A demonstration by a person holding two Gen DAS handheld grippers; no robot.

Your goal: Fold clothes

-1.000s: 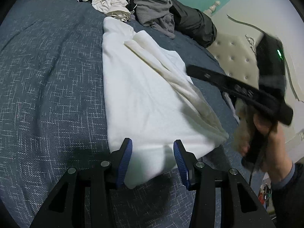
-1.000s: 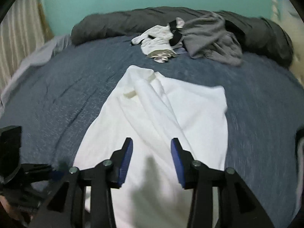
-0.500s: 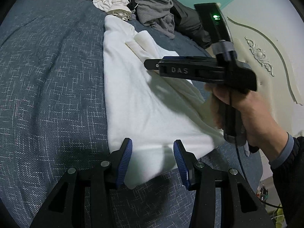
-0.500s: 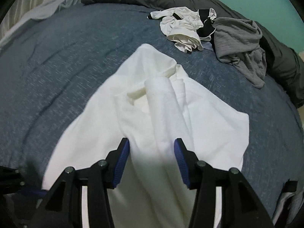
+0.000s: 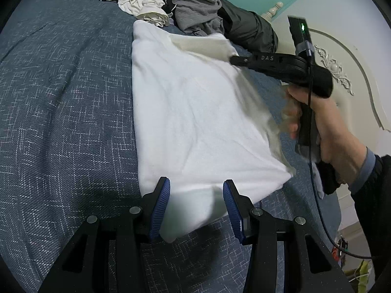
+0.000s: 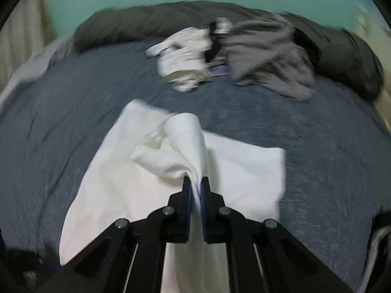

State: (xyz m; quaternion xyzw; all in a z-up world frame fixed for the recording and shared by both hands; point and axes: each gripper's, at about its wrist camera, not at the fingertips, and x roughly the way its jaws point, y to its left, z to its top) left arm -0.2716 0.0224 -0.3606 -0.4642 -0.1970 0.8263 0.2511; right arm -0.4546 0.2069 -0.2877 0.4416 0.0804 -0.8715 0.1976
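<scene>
A white garment [image 5: 190,112] lies flat on the blue bedspread [image 5: 61,97]. My left gripper [image 5: 196,195] stands open over its near hem, the cloth lying between the blue pads [image 5: 161,205] without being pinched. In the same view my right gripper [image 5: 234,59], held by a hand [image 5: 325,131], sits at the garment's far right part. The right wrist view shows my right gripper [image 6: 195,185] shut on a raised fold [image 6: 185,136] of the white garment [image 6: 110,183], the cloth bunching up from its pads. That view is motion-blurred.
Beyond the garment, a crumpled white pile [image 5: 141,2] and a grey garment [image 5: 198,9] lie near the head of the bed. A dark duvet [image 5: 246,29] runs behind them. A cream headboard [image 5: 337,73] stands at the right. The bedspread stretches away at left.
My right gripper moved along the garment toward its far end and closed on the long fold, which now lifts off the cloth. My left gripper has stayed put.
</scene>
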